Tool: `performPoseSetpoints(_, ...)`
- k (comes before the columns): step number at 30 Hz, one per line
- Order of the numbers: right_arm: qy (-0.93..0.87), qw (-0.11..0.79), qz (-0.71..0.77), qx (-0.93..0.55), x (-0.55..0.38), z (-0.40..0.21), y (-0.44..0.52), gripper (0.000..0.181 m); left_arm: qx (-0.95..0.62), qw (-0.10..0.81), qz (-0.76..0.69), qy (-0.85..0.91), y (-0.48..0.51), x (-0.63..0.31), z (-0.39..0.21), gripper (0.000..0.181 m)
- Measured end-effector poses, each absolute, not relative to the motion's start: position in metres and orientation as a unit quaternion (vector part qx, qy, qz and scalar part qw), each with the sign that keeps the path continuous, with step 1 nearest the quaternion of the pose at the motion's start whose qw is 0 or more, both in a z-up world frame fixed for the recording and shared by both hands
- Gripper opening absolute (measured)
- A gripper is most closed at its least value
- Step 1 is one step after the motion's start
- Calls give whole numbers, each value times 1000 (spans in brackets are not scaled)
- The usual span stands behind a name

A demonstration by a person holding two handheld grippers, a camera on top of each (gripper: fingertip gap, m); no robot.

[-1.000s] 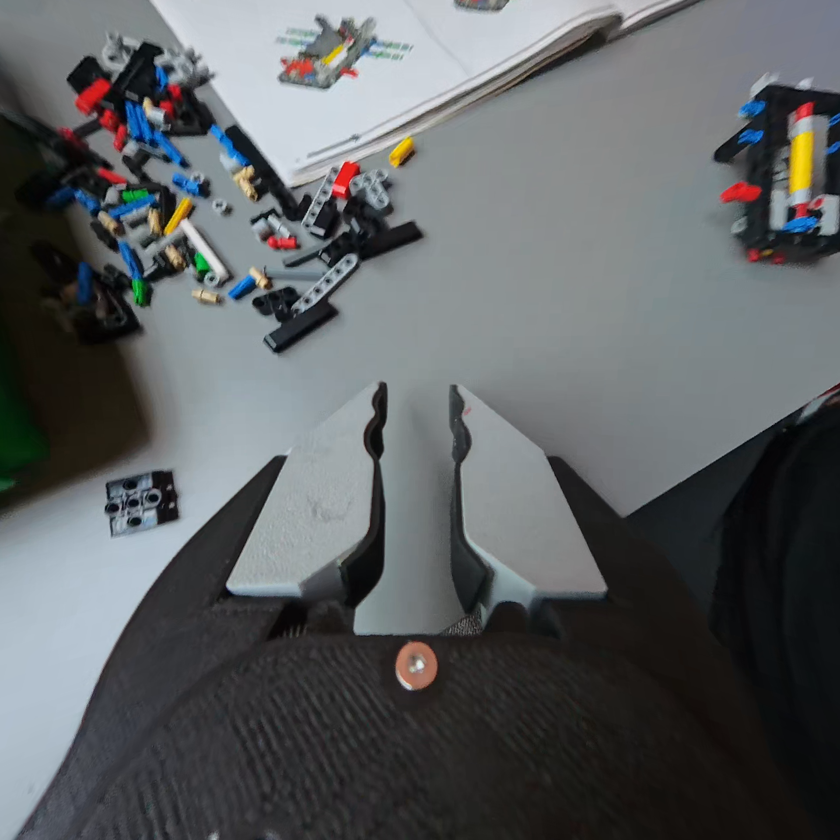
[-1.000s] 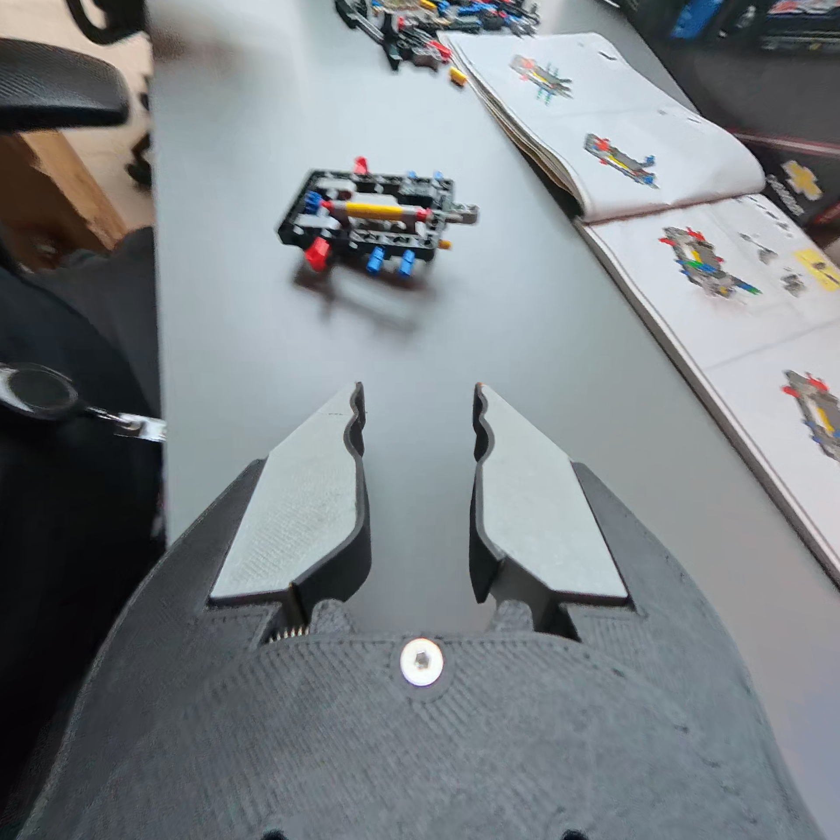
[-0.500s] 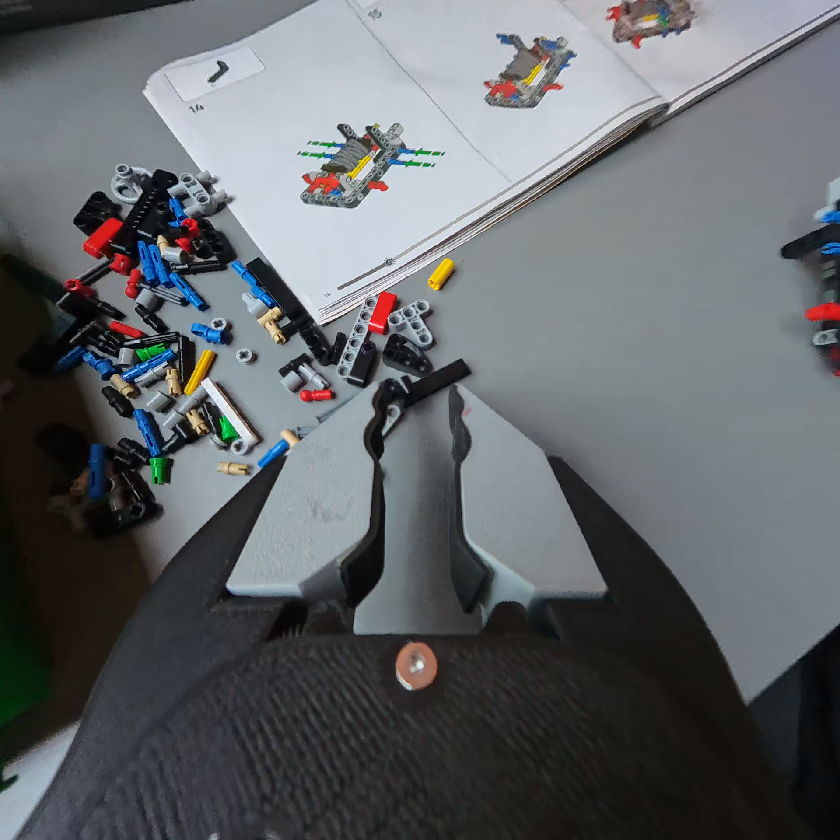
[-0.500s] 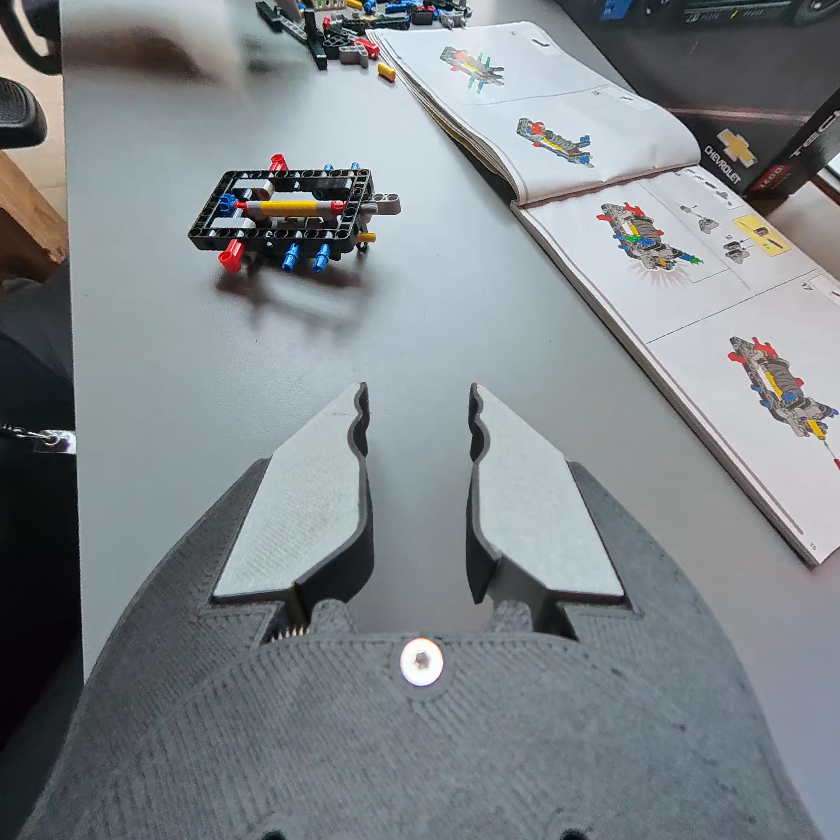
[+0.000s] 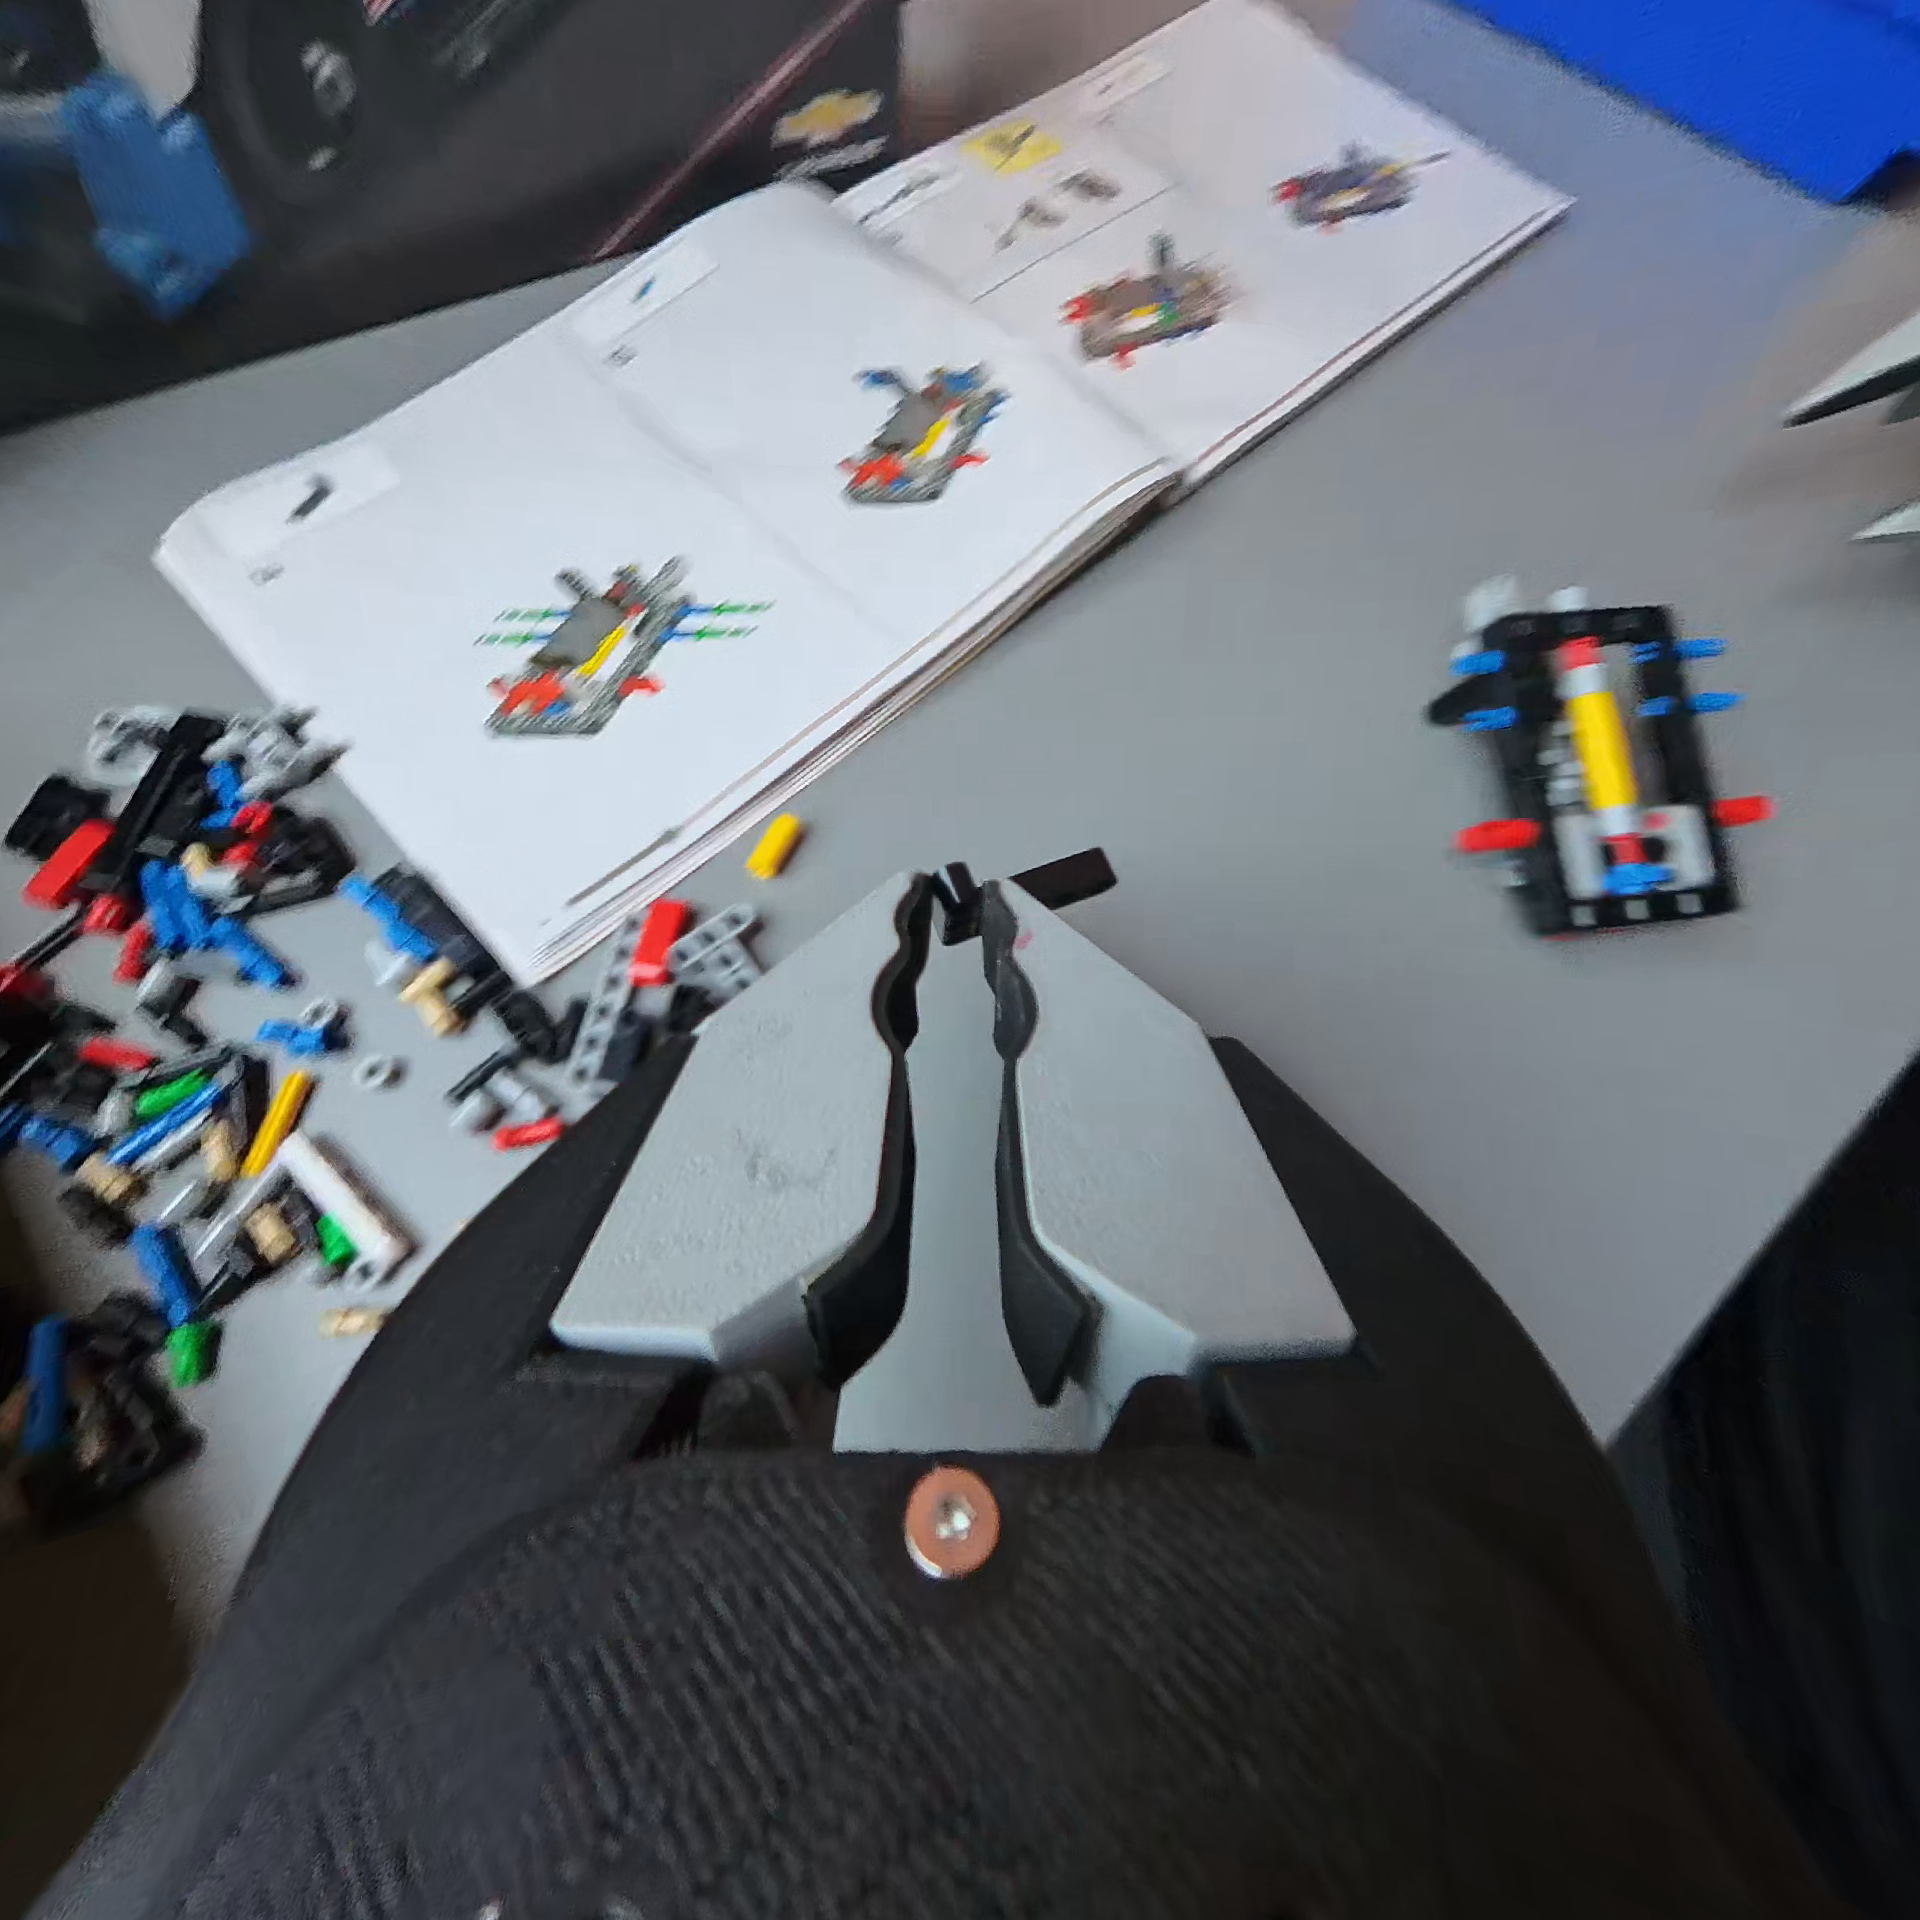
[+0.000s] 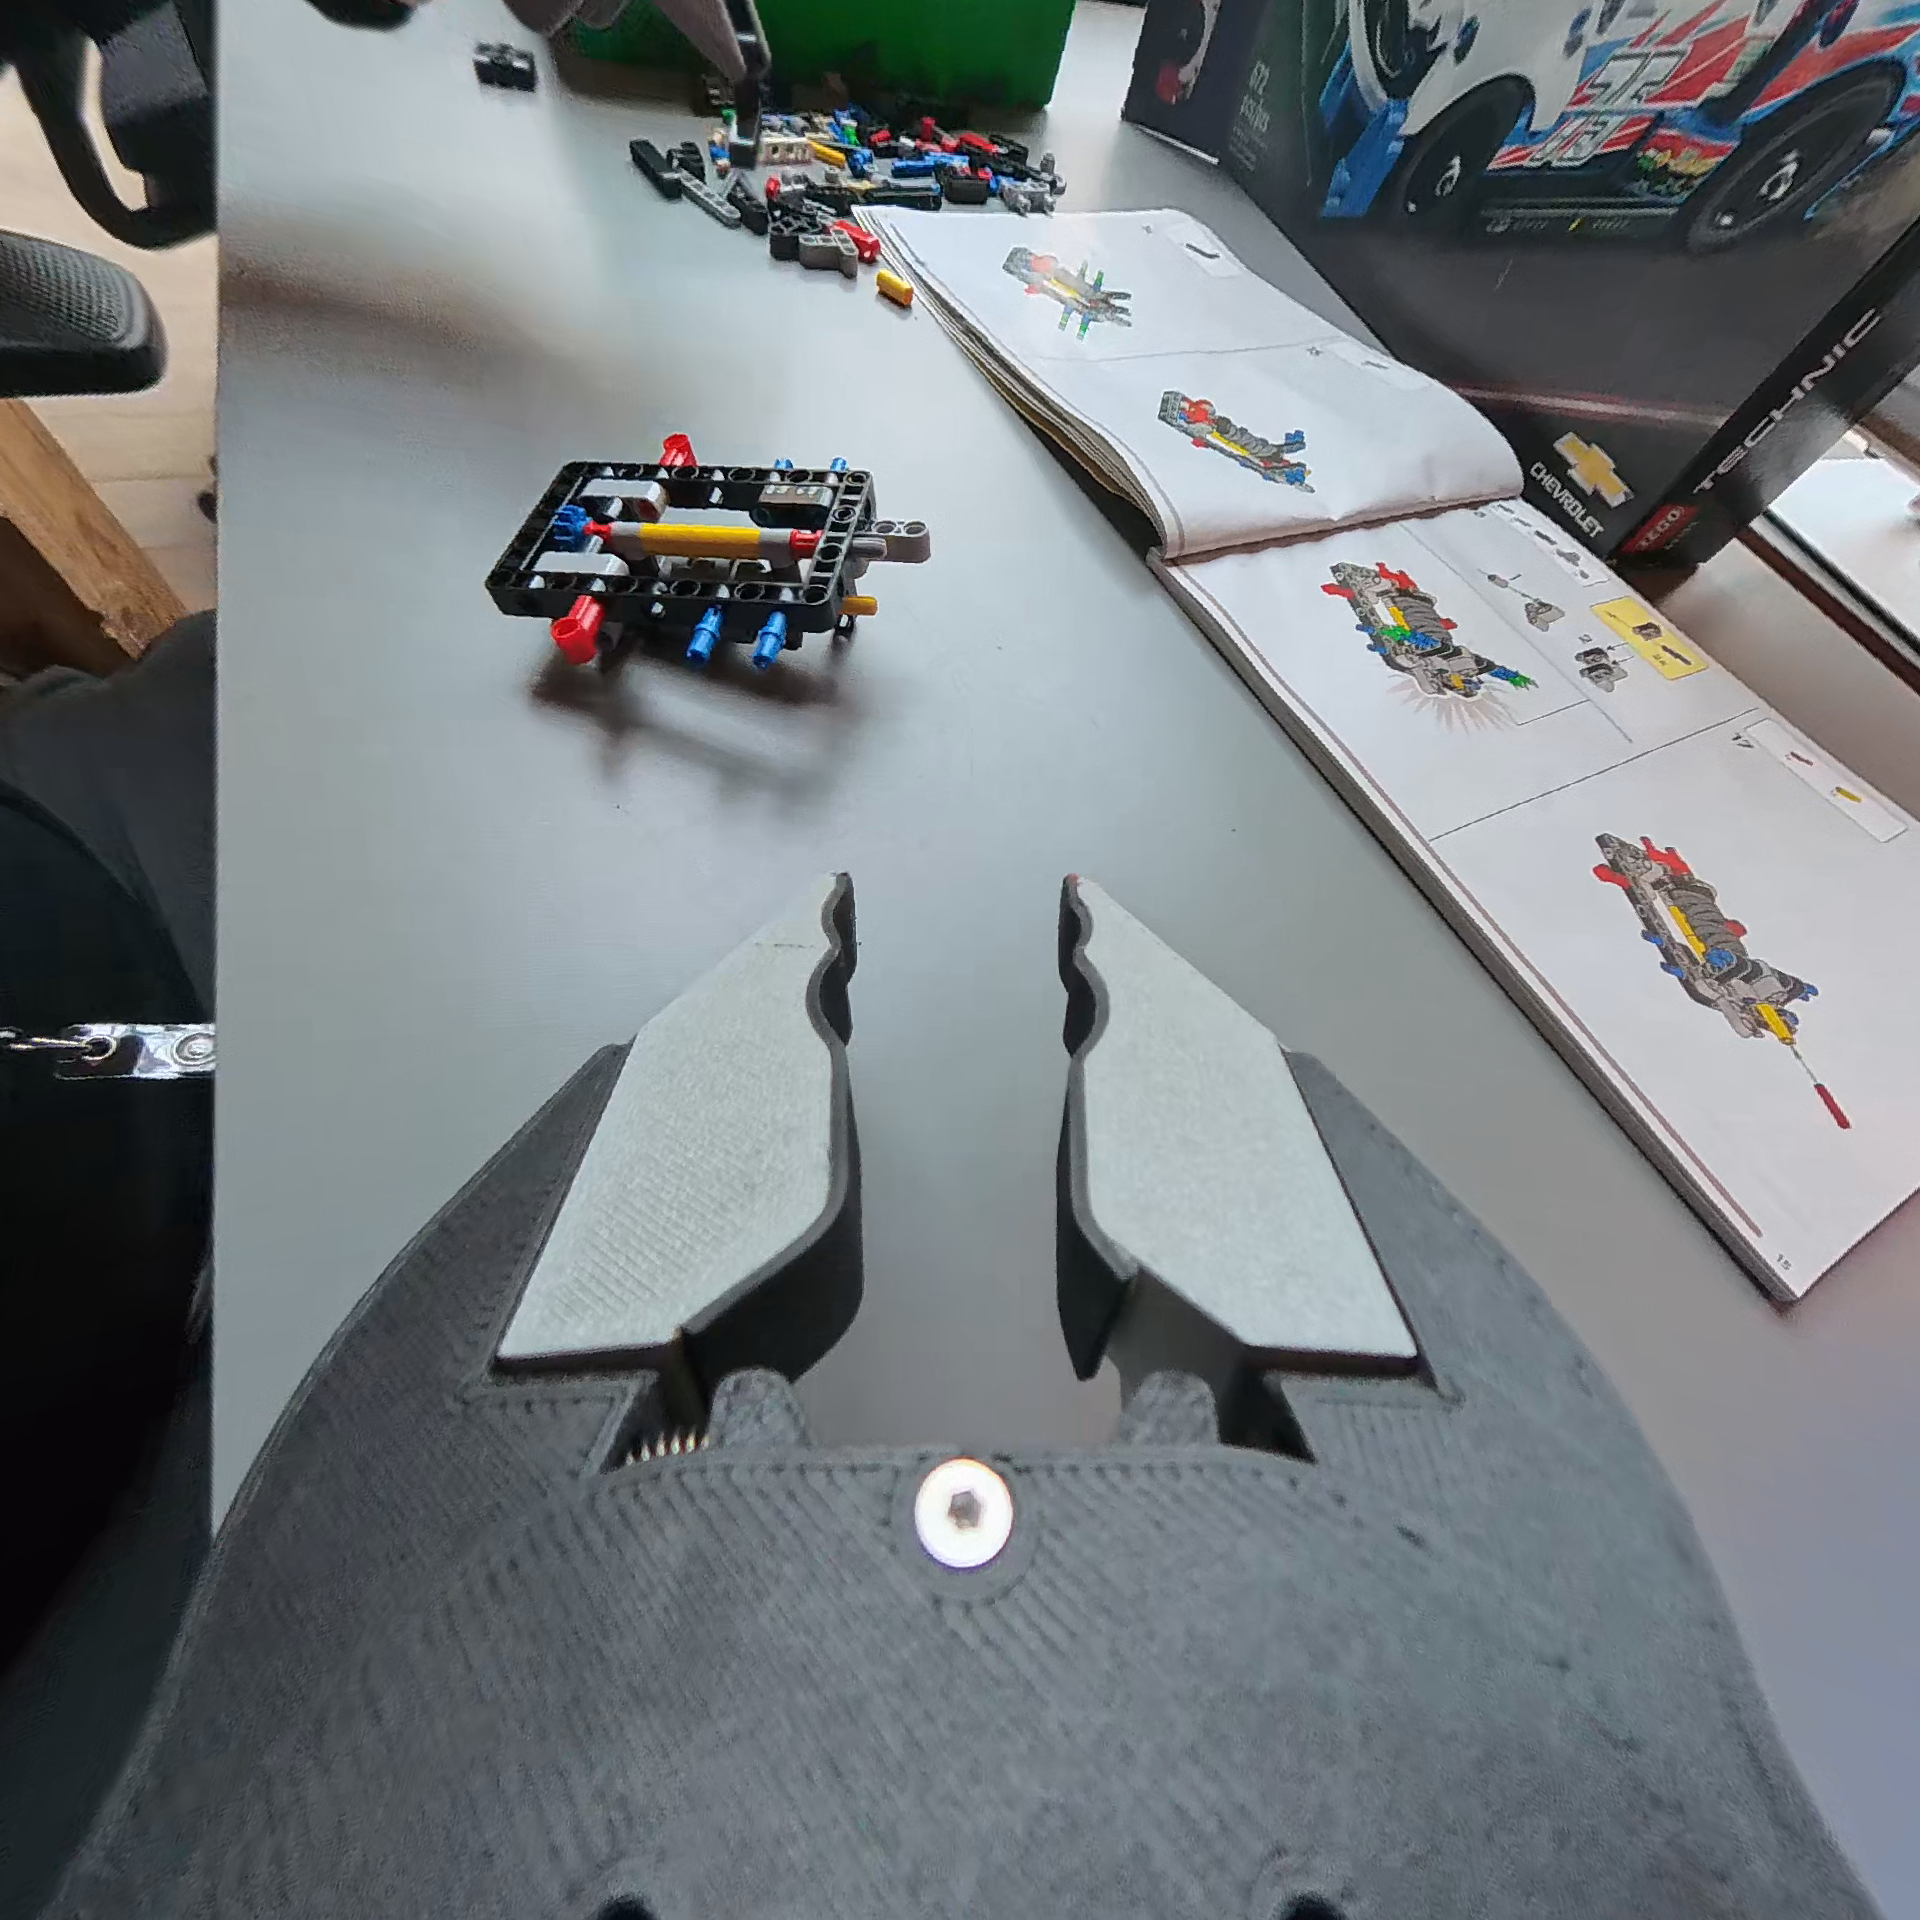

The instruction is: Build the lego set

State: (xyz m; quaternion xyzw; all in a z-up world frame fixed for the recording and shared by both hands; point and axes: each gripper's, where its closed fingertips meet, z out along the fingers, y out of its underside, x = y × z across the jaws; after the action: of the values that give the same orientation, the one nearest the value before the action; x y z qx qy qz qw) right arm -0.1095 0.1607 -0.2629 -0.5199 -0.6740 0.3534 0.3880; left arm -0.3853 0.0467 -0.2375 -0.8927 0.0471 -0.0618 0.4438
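On the left of the matte grey table (image 5: 1299,1039) we see a scatter of loose pieces (image 5: 208,1039): small glossy plastic pins, beams and connectors in black, blue, red, tan, green and yellow, with a single yellow piece (image 5: 775,842) lying just beside the booklet's edge. The open instruction booklet (image 5: 727,468) is thick, white-paged and slightly bowed at the spine. Our left gripper (image 5: 954,902) has grey, flat-faced wedge fingers (image 5: 758,1122) with wavy black inner edges, on a ribbed black body; they are drawn close and pinch a small black piece (image 5: 958,904) at the tips, above the near edge of the pile. To the right, the partly built frame (image 6: 686,545) lies flat on the table, a black rectangular beam frame with a yellow-and-grey shaft along its middle and red and blue pins sticking out. Our right gripper (image 6: 956,914) hovers over bare table well short of the frame, fingers (image 6: 1195,1143) spread and holding nothing. A printed cardboard box (image 6: 1558,156) stands behind the booklet.
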Motion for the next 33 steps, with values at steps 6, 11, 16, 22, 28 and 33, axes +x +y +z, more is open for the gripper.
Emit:
performPoseSetpoints(6, -682, 403, 384, -474, -112, -239, 124, 36, -816, 516, -226, 130, 58, -272, -189, 7)
performPoseSetpoints(11, -699, 407, 401, -430, -122, -225, 78, 37, -771, 515, -354, 125, 56, -204, -193, 7)
performPoseSetpoints(16, -701, 407, 400, -427, -138, -230, 43, 39, -788, 505, -336, 105, 54, -181, -216, 7)
performPoseSetpoints(22, -705, 457, 331, -430, -156, -235, 42, 23, -814, 479, -317, 83, 54, -167, -234, 7)
performPoseSetpoints(28, -698, 463, 316, -446, -157, -238, 46, 5, -822, 471, -312, 77, 55, -163, -239, 8)
performPoseSetpoints(33, -680, 450, 355, -457, -155, -234, 46, 4, -819, 477, -311, 76, 55, -161, -235, 8)
